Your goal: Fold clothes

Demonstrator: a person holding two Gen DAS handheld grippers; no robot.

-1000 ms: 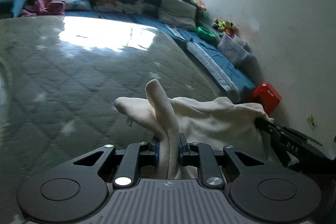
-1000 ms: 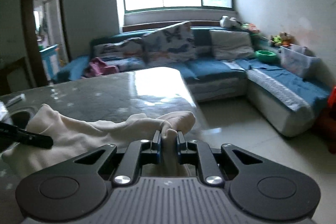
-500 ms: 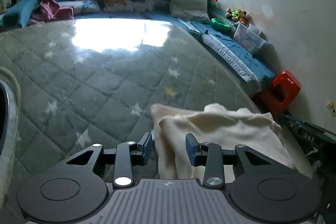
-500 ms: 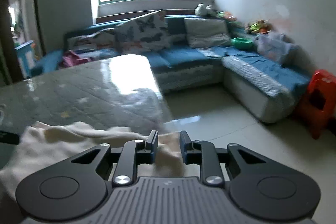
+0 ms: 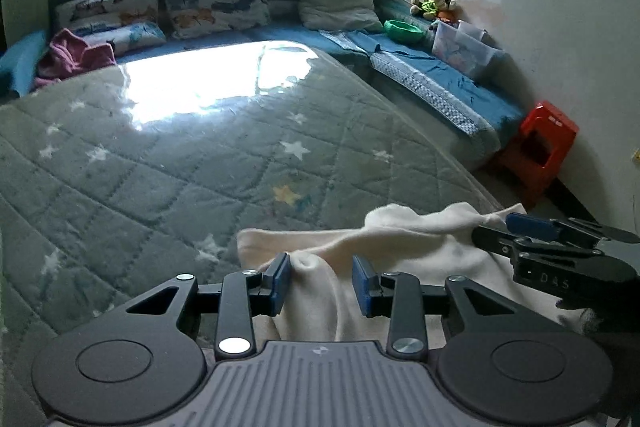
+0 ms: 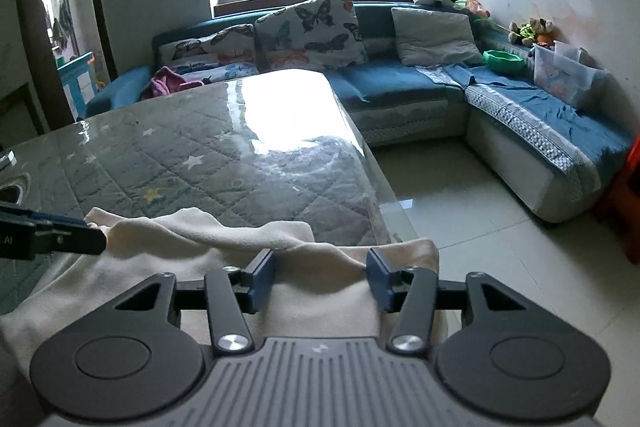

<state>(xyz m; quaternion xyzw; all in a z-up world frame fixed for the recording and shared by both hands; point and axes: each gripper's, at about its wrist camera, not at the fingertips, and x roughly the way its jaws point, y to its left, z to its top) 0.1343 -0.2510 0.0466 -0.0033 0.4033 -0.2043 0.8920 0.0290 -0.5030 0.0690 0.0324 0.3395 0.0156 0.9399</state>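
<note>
Quilted table (image 5: 168,163) holds cream garment (image 5: 400,247); left tool (image 5: 322,281) and right tool (image 6: 320,277) both released

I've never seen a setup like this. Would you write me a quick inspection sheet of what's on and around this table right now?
Surface: quilted grey table cover with stars, under glossy clear sheet.
Job's things: cream garment rumpled at the table's near edge.
Clutter: nothing seen near the garment.
Grippers: left gripper open over a cloth fold; right gripper open over the garment edge.
Cables: nothing seen.
Surroundings: blue sofa, butterfly cushions, pink cloth, green bowl, red stool.
</note>
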